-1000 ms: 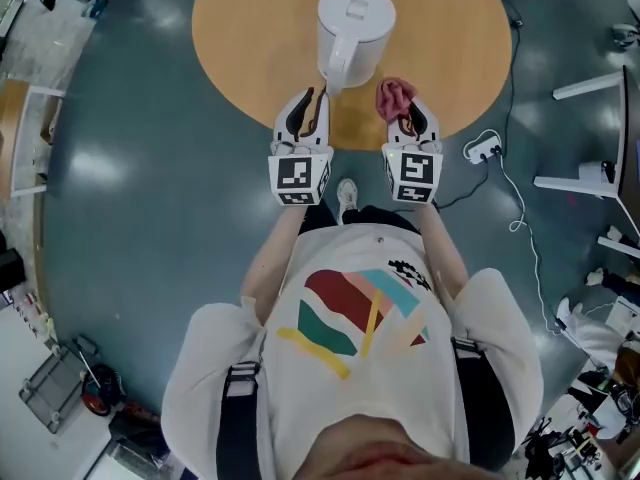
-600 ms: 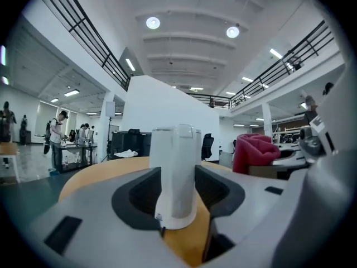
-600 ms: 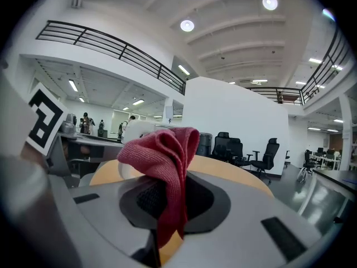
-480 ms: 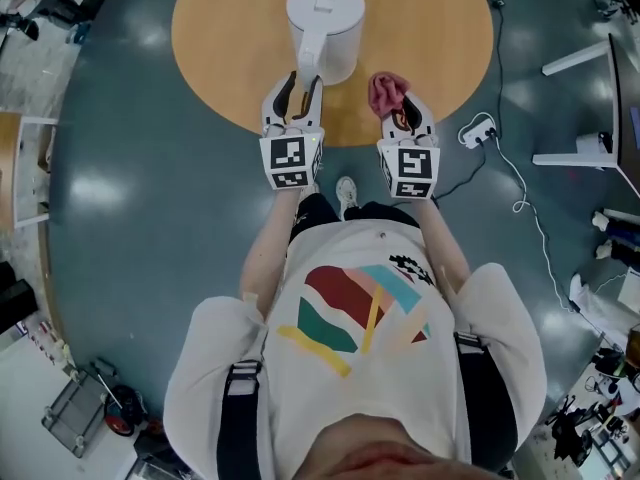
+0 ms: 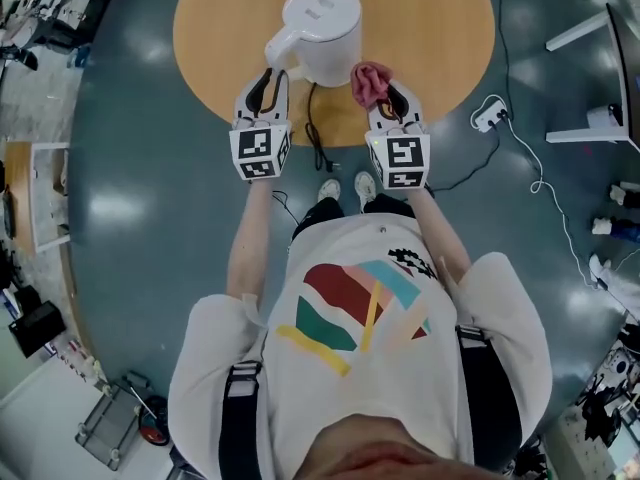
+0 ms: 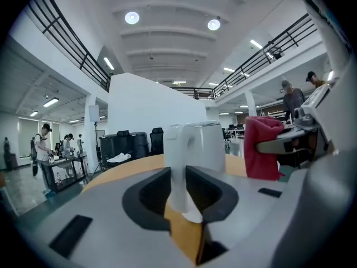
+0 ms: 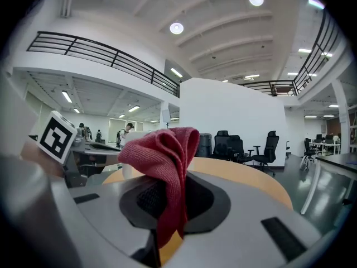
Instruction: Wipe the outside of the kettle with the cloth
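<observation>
Here the left tongs (image 6: 179,197) are closing on the kettle's handle (image 6: 179,161), which stands upright between the pads and meets both. The right tongs (image 7: 166,208) are clamped on the red cloth (image 7: 167,149), which is bunched above their tips just beside the kettle (image 5: 322,18). The kettle stands on the round wooden surface (image 5: 440,28), with its handle turned toward the left tongs.
</observation>
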{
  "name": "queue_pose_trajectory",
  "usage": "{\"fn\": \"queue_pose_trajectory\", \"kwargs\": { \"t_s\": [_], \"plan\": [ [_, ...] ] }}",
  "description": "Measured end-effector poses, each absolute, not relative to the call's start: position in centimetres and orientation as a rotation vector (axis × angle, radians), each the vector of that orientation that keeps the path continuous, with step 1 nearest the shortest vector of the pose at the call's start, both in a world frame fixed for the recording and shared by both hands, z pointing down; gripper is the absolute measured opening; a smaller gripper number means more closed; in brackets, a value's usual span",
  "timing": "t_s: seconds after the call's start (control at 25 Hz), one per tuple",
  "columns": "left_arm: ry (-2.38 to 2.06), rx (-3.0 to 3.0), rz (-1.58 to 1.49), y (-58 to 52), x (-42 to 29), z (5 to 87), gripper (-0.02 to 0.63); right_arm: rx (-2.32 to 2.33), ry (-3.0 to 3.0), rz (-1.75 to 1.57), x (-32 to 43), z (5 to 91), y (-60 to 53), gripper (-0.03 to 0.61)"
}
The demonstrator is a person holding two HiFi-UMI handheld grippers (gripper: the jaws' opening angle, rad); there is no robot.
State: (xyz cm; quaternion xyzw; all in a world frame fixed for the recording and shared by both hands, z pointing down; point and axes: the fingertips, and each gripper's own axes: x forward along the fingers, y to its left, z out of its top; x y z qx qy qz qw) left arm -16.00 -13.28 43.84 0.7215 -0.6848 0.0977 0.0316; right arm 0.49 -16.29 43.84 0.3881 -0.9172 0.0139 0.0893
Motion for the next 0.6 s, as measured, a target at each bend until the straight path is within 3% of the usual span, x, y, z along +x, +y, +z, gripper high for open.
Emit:
{"fn": "queue_pose_trajectory", "kwargs": {
  "t_s": [0.6],
  "plan": [
    [-2.029,2.329,0.376,-17.7,-20.8,42.5,0.098,1.438,-2.688,0.17,-3.0,41.7,-15.9,0.047]
  ]
}}
